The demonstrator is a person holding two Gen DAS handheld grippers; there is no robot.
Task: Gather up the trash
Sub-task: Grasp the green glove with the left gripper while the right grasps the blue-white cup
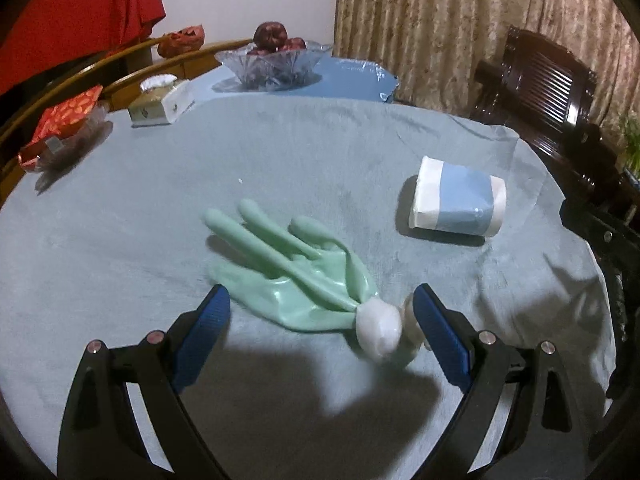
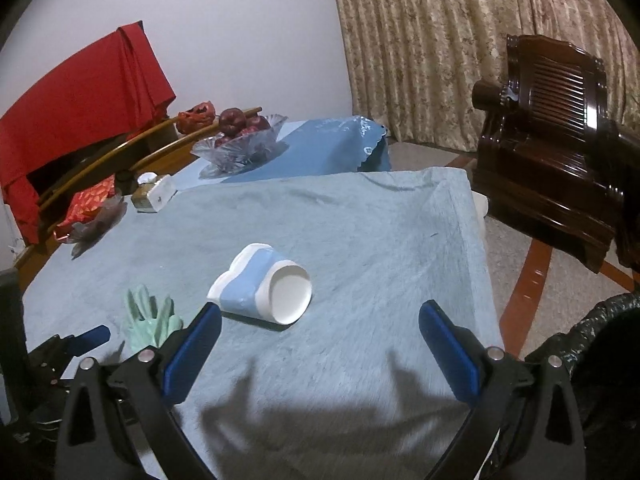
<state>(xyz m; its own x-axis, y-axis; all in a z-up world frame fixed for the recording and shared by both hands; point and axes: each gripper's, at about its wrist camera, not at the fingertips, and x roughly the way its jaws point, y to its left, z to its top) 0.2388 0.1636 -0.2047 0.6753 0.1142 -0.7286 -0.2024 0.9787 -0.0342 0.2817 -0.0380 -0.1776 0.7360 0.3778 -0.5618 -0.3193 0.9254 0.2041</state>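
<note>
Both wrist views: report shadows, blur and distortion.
Left wrist view: heavy fisheye bending of the table edge; the left tool casts a dark shadow on the cloth; the glove's white cuff is blurred. Right wrist view: the right tool throws finger-shaped shadows; the paper cup is fairly sharp.

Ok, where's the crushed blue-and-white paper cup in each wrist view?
Left wrist: the paper cup lies on its side right of centre, beyond the green glove.
Right wrist: the cup lies mid-frame, open mouth facing the camera, ahead of the tongs.
Shared landmark: the glass fruit bowl at the table's far end.
</note>
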